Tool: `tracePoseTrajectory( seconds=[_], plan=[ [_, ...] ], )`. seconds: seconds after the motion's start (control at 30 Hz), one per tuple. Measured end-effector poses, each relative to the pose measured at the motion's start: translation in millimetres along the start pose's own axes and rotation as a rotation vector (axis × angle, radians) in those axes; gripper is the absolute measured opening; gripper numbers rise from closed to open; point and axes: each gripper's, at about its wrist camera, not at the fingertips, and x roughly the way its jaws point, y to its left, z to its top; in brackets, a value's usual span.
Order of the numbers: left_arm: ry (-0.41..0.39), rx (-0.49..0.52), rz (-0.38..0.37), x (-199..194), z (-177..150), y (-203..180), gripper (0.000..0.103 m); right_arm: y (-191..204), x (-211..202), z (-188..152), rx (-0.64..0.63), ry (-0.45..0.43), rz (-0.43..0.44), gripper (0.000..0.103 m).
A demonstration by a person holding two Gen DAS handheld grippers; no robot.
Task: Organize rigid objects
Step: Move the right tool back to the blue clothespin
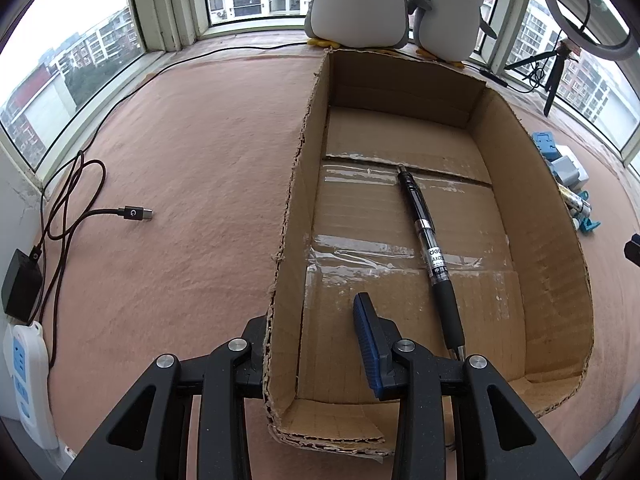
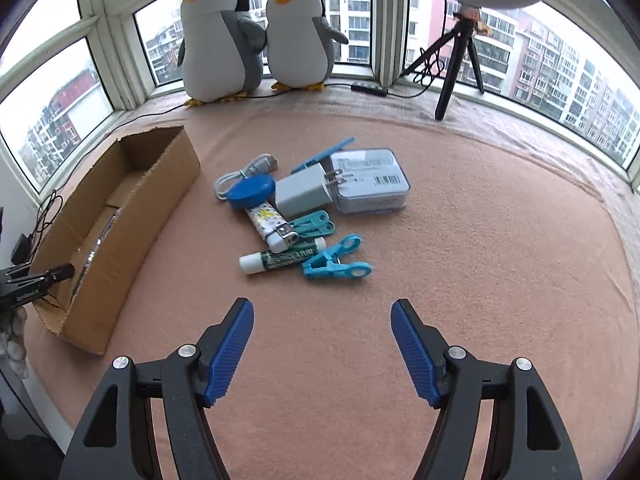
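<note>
A: Where is the pen [image 1: 430, 240] kept?

B: It is laid inside the cardboard box [image 1: 532, 208] on the pink blanket [image 1: 192, 168], under bay windows.

A: And the grippers?

B: The left gripper [image 1: 308, 344] is clamped on the box wall; the right gripper [image 2: 322, 344] is spread, empty.

A: What is counted?

B: Two penguin toys [image 2: 218, 40], two loose clips [image 2: 336, 262], seen clearly only by the right camera.

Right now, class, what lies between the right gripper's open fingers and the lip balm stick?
Nothing: in the right wrist view, only bare pink cloth separates the right gripper from the lip balm stick.
</note>
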Motion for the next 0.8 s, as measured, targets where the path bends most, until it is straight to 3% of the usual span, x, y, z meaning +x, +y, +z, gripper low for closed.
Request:
tracePoseTrajectory(
  seconds=[0.2,0.8],
  plan=[
    [-0.002,-0.003,0.029,-0.6,-1.1,-3.5,0.036,-9.6,21.8,2.5,-0.021,0.028,0.049,0.068],
    [0.001,-0.034,0.060,-2.9,-3.6,-0.3,0.036,-5.1,67.7,26.1,-0.187,0.072,0.066,0.067]
  ],
)
